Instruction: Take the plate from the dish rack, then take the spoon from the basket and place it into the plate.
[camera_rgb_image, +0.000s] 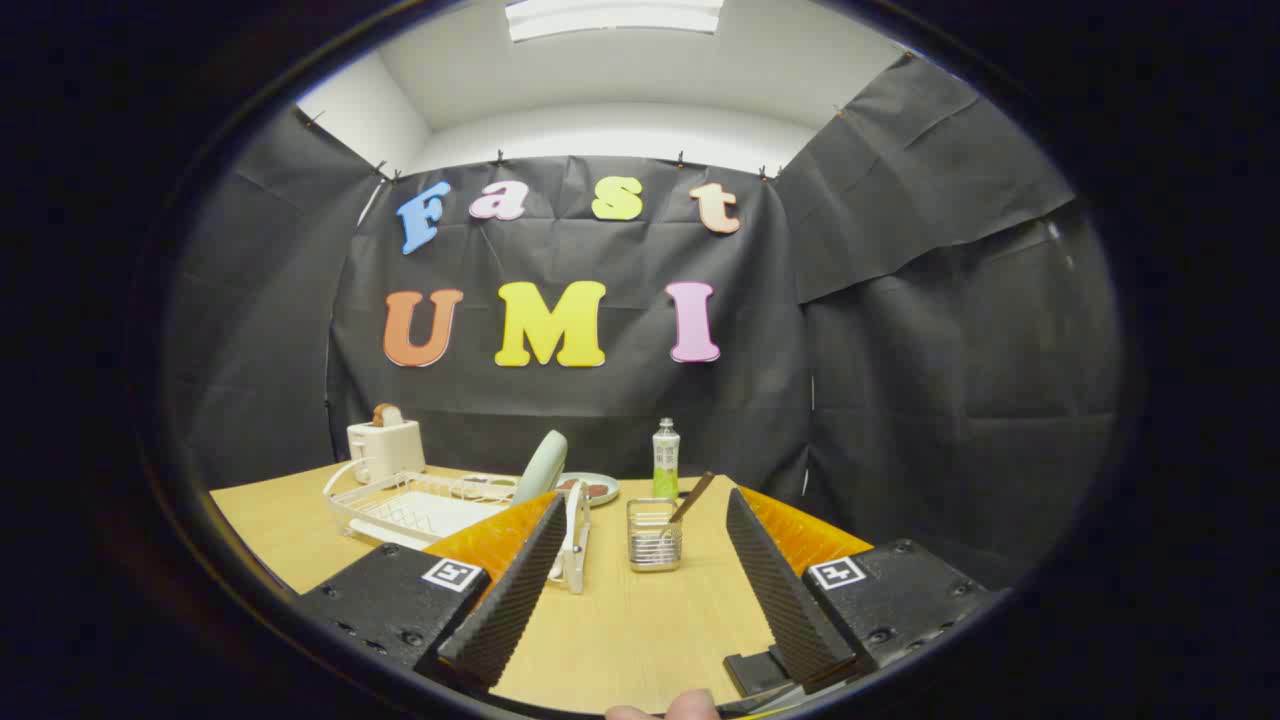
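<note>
Handheld two-finger gripper is held level, ribbed fingers spread wide, nothing clamped; a fingertip is seen behind it.

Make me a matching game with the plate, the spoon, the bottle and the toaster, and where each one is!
Things:
1. plate
2. spoon
3. bottle
4. toaster

Places:
A. standing on the table beyond the basket, near the back wall
B. at the far corner of the table, behind the dish rack, with bread in its slot
C. propped on its edge in the dish rack
D. leaning in the wire basket, handle sticking up

Pairs: 1-C, 2-D, 3-A, 4-B

The gripper is open, holding nothing, with the basket just ahead between its fingers.
</note>
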